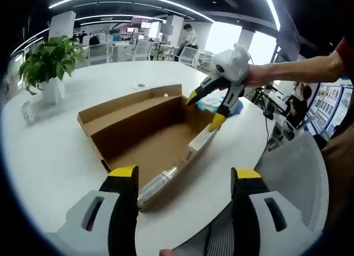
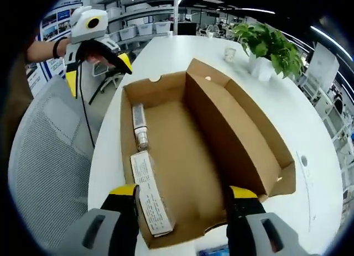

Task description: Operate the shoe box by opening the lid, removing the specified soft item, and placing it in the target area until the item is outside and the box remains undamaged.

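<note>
Both grippers were wide open and held nothing. Left gripper (image 1: 185,181) hovered off the near end of the shoe box (image 1: 152,142), right gripper (image 2: 180,198) hung over the opposite end. That cardboard box sat open on the white table (image 1: 50,156), lid (image 2: 243,134) folded back, with a small bottle (image 2: 140,131) against one wall. Something blue (image 1: 221,104) lay on the table just beyond it, near a potted plant (image 1: 50,62).
</note>
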Available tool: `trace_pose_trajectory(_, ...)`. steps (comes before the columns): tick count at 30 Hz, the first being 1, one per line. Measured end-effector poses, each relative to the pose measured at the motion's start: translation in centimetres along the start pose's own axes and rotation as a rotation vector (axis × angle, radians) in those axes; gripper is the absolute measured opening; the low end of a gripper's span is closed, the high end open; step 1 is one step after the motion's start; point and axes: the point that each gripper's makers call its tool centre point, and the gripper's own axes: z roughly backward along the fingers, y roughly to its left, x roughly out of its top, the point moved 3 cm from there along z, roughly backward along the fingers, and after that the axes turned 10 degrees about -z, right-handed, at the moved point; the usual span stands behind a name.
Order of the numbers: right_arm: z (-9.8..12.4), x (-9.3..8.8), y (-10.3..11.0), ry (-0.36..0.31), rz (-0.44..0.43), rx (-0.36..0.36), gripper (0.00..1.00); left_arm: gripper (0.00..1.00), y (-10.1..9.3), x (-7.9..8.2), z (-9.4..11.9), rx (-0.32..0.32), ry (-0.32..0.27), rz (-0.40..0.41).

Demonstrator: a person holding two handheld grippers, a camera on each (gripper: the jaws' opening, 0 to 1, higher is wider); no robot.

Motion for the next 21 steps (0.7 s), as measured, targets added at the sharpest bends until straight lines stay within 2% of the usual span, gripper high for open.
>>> trace_pose_trajectory(7,-1.0,0.2,1.1,0.061,0.07,0.071,0.62,0.67,0.0,0.1,-0.2,0.001,-0.001,0.006)
trace_pose_trajectory(10,-1.4,0.1,1.2,0.074,0.077,0.078,0.59,0.67,0.0,0.1,-0.2,0.003,-0.002,0.009)
trace_pose_trajectory(16,-1.3,-0.1,0.8,0.079,0.08,0.069,0.62,0.67,0.2,0.1,-0.1,0.01,-0.004,0.015)
trace_pose_trajectory(21,-0.9,0.1,-0.5,0.063,0.06,0.013,0.58,0.67,0.1,-0.1,0.0,0.011,-0.001,0.016)
